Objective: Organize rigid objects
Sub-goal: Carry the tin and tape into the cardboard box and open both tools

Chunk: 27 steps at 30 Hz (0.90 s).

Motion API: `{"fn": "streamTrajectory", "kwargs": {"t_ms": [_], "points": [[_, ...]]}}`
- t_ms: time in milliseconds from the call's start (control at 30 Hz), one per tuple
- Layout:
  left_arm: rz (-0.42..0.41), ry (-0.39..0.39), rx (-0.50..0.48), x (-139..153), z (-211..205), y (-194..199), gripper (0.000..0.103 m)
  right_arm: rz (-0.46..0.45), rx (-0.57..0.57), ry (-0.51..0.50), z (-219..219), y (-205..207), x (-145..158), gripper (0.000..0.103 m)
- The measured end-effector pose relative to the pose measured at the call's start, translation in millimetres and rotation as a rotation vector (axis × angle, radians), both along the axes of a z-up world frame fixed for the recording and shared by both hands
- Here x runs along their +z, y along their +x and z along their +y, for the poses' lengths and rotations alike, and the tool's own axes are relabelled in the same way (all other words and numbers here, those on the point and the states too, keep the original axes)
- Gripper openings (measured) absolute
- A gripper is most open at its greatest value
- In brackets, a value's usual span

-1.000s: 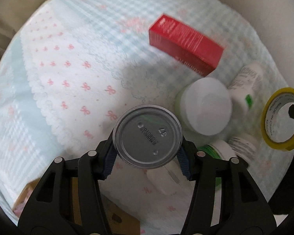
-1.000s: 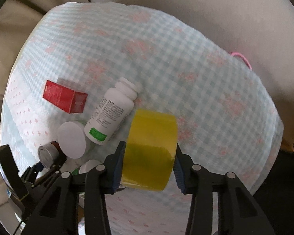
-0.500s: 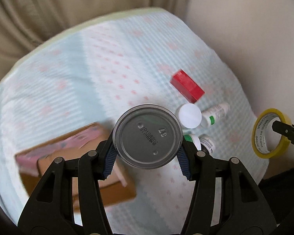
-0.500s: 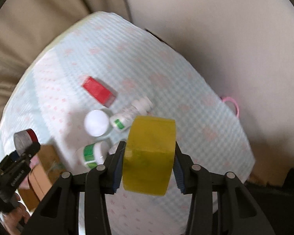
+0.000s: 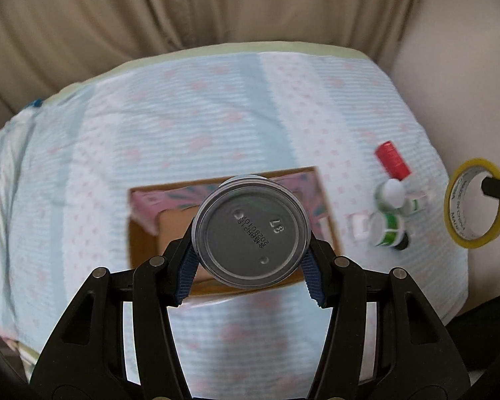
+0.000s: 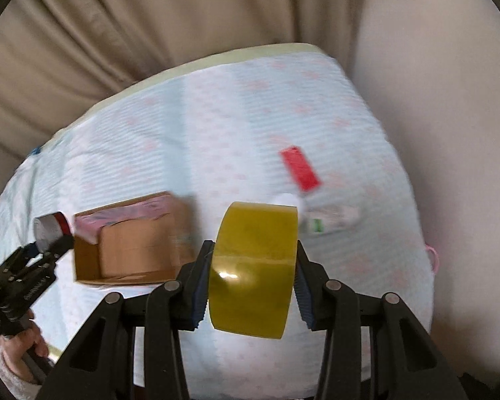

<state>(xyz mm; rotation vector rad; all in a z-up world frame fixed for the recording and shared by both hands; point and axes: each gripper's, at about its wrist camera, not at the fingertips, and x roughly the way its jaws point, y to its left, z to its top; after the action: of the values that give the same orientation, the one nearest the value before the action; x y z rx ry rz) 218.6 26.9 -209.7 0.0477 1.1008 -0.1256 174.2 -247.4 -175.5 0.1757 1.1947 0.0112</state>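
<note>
My left gripper (image 5: 250, 266) is shut on a metal can (image 5: 250, 230), its grey bottom facing the camera, held high above an open cardboard box (image 5: 143, 233). My right gripper (image 6: 253, 286) is shut on a roll of yellow tape (image 6: 253, 266), also held high. The tape also shows at the right edge of the left wrist view (image 5: 473, 203). The left gripper with the can (image 6: 50, 226) shows at the left of the right wrist view, beside the box (image 6: 130, 250). On the cloth lie a red box (image 6: 300, 168) and white bottles (image 5: 390, 213).
The table (image 5: 183, 116) carries a light blue and pink patterned cloth. Beige curtains (image 5: 150, 10) hang behind it and a plain wall (image 6: 433, 66) stands at the right. A pink loop (image 6: 433, 256) hangs at the table's right edge.
Both grippers have risen and pulled back from the table with their loads. The cardboard box has come into view under the can; the bottles and red box look smaller and farther.
</note>
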Motion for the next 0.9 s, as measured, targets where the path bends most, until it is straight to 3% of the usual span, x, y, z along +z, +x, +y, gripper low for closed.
{"fn": "streamTrajectory", "kwargs": {"t_ms": [200, 367, 633, 900], "points": [[0.053, -0.008, -0.020, -22.4, 63.7, 1.4, 0.051, 0.022, 0.065, 0.063, 81.1, 12.1, -6.1, 0.040], [0.118, -0.015, -0.073, -57.2, 96.0, 14.9, 0.051, 0.068, 0.038, 0.143, 142.2, 35.4, -35.1, 0.040], [0.207, -0.005, -0.143, -116.9, 105.8, 42.2, 0.051, 0.185, 0.065, 0.177, 202.0, 66.1, -104.3, 0.040], [0.280, -0.004, -0.154, -170.4, 98.5, 68.8, 0.050, 0.282, 0.103, 0.172, 220.8, 98.8, -173.0, 0.040]]}}
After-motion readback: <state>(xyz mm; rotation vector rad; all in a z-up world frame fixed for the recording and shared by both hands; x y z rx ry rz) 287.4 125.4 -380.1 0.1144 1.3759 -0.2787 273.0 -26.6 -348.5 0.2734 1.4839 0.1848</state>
